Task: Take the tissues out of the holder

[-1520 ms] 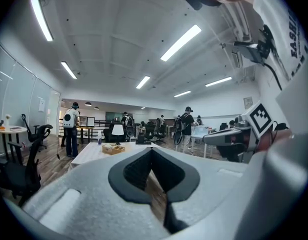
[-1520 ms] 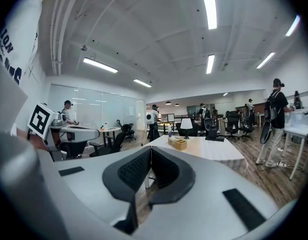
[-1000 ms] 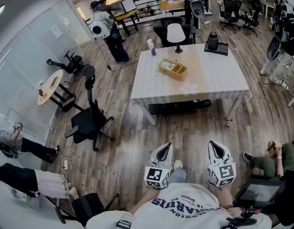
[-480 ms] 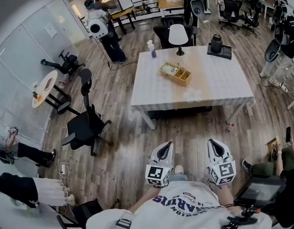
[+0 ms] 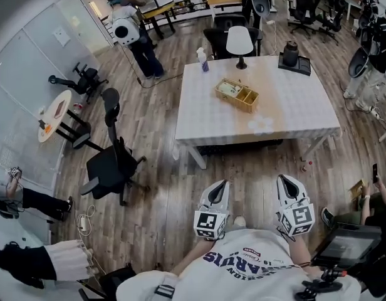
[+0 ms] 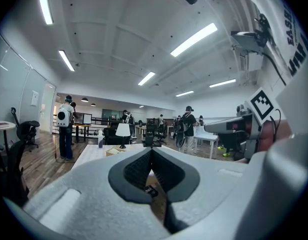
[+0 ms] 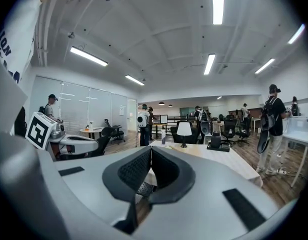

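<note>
A wooden holder (image 5: 237, 95) with compartments stands near the middle of the white table (image 5: 293, 111); something pale lies in its left compartment. In the left gripper view the holder (image 6: 114, 151) is small and far off. My left gripper (image 5: 219, 187) and right gripper (image 5: 286, 182) are held close to my body over the wooden floor, well short of the table. Both are shut with nothing between the jaws, and their tips meet in the left gripper view (image 6: 152, 150) and the right gripper view (image 7: 150, 148).
On the table stand a white lamp (image 5: 241, 42), a spray bottle (image 5: 202, 59), a black object on a tray (image 5: 292, 55) and a small white crumpled thing (image 5: 260, 125). A black office chair (image 5: 111, 162) stands to the left. People stand at the back left.
The view has shifted slightly, so the table sits a little lower and nearer in the frame. Both grippers stay shut and keep their place near my body.
</note>
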